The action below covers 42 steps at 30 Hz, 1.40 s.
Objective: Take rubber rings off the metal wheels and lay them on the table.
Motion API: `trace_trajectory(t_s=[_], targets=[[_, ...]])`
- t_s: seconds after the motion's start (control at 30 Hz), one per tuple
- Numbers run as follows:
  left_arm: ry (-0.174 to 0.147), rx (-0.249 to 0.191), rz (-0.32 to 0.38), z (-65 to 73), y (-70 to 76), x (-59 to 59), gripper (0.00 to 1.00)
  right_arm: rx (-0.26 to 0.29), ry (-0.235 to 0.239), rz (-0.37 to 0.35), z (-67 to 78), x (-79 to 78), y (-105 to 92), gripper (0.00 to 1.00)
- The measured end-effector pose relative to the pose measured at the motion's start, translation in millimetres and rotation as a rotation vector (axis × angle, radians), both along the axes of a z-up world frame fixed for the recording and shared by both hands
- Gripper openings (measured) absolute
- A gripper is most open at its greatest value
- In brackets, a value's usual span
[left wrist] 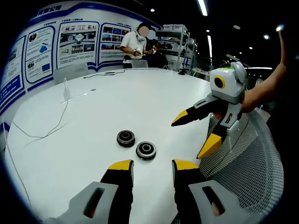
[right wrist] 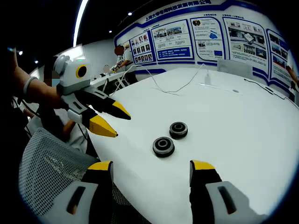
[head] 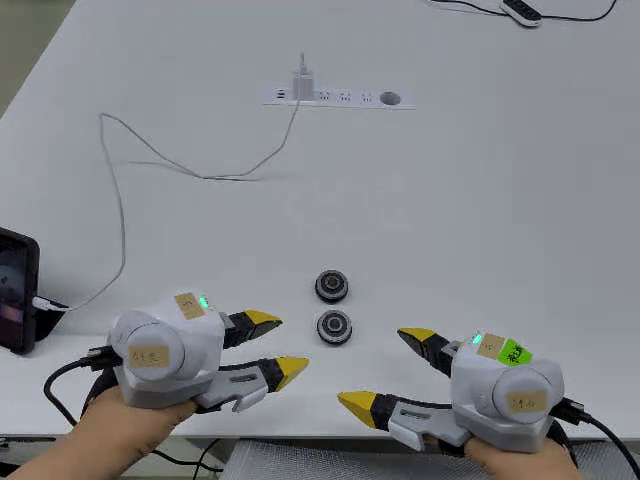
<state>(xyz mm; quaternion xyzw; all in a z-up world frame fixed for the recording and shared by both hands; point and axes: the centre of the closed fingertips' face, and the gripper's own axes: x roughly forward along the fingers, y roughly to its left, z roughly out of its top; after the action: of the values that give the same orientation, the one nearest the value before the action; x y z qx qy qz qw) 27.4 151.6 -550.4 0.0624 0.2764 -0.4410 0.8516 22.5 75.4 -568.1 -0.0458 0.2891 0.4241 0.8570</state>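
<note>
Two metal wheels with black rubber rings lie flat on the white table: one nearer me (head: 334,327) (left wrist: 146,150) (right wrist: 163,146), the other just behind it (head: 332,286) (left wrist: 125,138) (right wrist: 178,129). My left gripper (head: 271,346) (left wrist: 152,165) hovers left of the wheels, open and empty. At the table's front edge, right of the wheels, my right gripper (head: 388,370) (right wrist: 152,167) is open too, jaws wide apart and empty. Each gripper appears in the other's view: the right gripper (left wrist: 196,135), the left gripper (right wrist: 112,120).
A white power strip (head: 340,97) with a plugged charger lies at the back, its cable (head: 120,200) running to a dark phone (head: 15,290) at the left edge. A mesh chair (right wrist: 51,168) stands below the front edge. People stand in the background (left wrist: 138,44).
</note>
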Motion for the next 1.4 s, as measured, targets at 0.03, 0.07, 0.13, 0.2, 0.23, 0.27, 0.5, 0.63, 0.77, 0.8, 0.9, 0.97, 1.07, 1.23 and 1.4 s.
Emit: trace_trajectory(t_s=[0.03,0.07,0.13,0.2,0.23,0.27,0.5,0.63,0.77,0.8,0.9,0.97,1.07,1.23,1.4], targets=[[-0.001,0.002,0.0,-0.1,-1.3,1.5,0.34,0.0,0.0,0.001,-0.3,0.3,0.2,0.67],[0.0,0.002,-0.001,-0.5,-2.1,2.5,0.33,-0.001,0.001,0.002,-0.7,0.4,0.4,0.67],[0.003,0.004,-0.004,-1.9,-4.9,4.8,0.33,-0.001,0.002,0.003,-1.6,0.8,0.7,0.66],[0.007,0.01,-0.013,-3.2,-7.8,5.9,0.32,-0.001,0.003,0.003,-1.9,1.2,0.9,0.66],[0.005,0.01,-0.016,-3.5,-8.6,7.0,0.32,0.0,0.004,0.002,-2.1,1.3,0.9,0.66],[0.006,0.013,-0.018,-4.0,-9.6,7.5,0.32,0.0,0.004,0.001,-2.2,1.7,0.9,0.66],[0.013,0.041,-0.03,-9.6,-16.1,11.9,0.28,0.009,0.006,-0.002,-2.3,3.8,2.7,0.65],[0.014,0.053,-0.029,-12.3,-16.5,15.4,0.28,0.014,0.008,-0.004,-2.5,5.3,3.7,0.65],[0.013,0.06,-0.028,-13.3,-17.6,18.0,0.26,0.017,0.011,-0.004,-3.3,5.9,4.4,0.65],[0.012,0.061,-0.029,-13.6,-18.2,18.9,0.25,0.019,0.011,-0.004,-3.4,6.1,4.7,0.64],[0.01,0.067,-0.03,-15.1,-20.4,21.4,0.23,0.02,0.013,-0.004,-3.8,6.0,5.3,0.64],[0.013,0.07,-0.032,-16.4,-22.7,22.9,0.22,0.022,0.013,-0.005,-4.2,6.2,5.4,0.64],[0.012,0.075,-0.038,-18.4,-26.3,24.6,0.22,0.024,0.016,-0.006,-5.0,6.2,5.8,0.64],[0.012,0.08,-0.038,-21.0,-30.6,28.3,0.2,0.028,0.018,-0.006,-5.7,5.9,7.0,0.63],[0.014,0.092,-0.041,-24.6,-35.2,31.1,0.19,0.033,0.022,-0.011,-6.5,6.6,7.2,0.62]])
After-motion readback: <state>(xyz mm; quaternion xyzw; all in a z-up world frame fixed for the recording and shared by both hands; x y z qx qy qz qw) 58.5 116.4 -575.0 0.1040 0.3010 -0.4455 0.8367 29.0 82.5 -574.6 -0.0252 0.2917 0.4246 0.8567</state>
